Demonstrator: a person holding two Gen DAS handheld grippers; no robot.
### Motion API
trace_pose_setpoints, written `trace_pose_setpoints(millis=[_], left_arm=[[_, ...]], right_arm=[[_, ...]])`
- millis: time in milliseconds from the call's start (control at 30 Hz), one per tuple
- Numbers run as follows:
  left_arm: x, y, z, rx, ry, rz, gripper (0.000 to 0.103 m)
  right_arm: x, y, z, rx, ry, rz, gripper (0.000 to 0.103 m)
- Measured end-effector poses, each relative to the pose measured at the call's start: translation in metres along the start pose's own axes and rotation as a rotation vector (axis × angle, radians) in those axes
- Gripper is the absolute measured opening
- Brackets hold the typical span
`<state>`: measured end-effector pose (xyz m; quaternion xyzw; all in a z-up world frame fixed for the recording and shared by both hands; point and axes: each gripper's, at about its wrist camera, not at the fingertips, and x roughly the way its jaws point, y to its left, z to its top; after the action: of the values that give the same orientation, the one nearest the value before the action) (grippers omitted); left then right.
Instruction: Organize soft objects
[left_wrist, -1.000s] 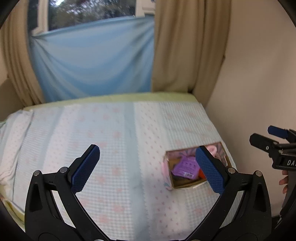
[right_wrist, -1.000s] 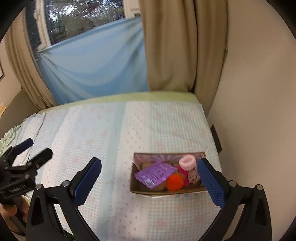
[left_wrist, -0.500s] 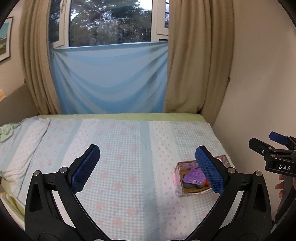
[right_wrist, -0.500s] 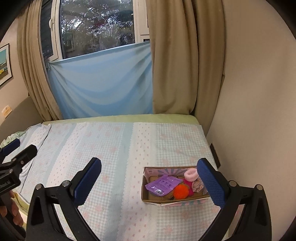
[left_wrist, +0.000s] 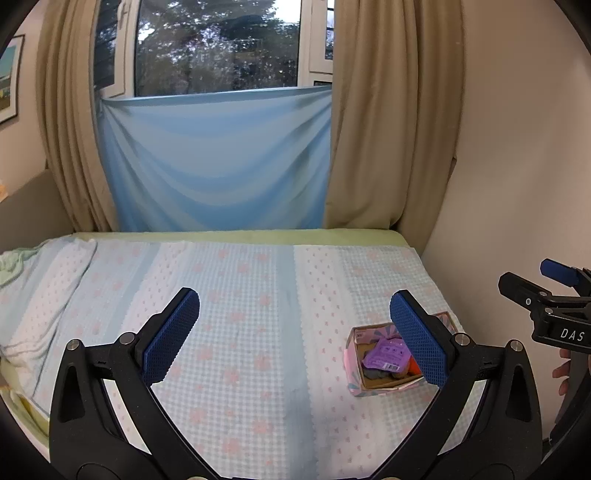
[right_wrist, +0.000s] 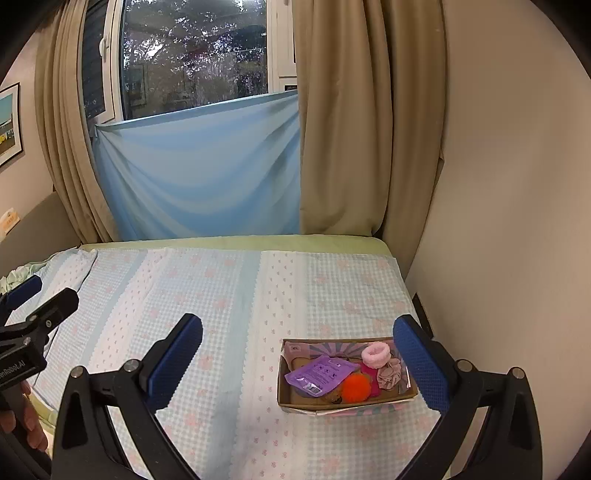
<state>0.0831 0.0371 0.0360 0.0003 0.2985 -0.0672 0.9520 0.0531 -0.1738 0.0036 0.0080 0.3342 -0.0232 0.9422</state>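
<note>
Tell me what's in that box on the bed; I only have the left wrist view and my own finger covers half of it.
Observer: From the right wrist view the cardboard box is fully visible. A purple packet lies on top at its left side.
Operator: Go on, list what's behind my finger.
Observer: An orange pom-pom sits beside the packet, and a pink fluffy hair tie is at the far right corner.
Operator: Say whether anything else is in there.
Observer: A beige scrunchie lies against the right wall.
Operator: Report the right gripper's state.
Observer: The right gripper is open and holds nothing.
</note>
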Motion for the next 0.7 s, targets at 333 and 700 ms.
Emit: trace_pose_setpoints(millis=[333,700], left_arm=[[-0.0015,0.0016,0.0009,0.001,-0.003,-0.004,0.103],[-0.0032,0.0040,0.0018,-0.004,-0.014,0.004,0.103]], right_arm=[[-0.0018,0.0005,0.0012,0.009,-0.002,0.000,0.103],[-0.0040,0.0012,0.0037,0.008,-0.005,0.002,0.103]])
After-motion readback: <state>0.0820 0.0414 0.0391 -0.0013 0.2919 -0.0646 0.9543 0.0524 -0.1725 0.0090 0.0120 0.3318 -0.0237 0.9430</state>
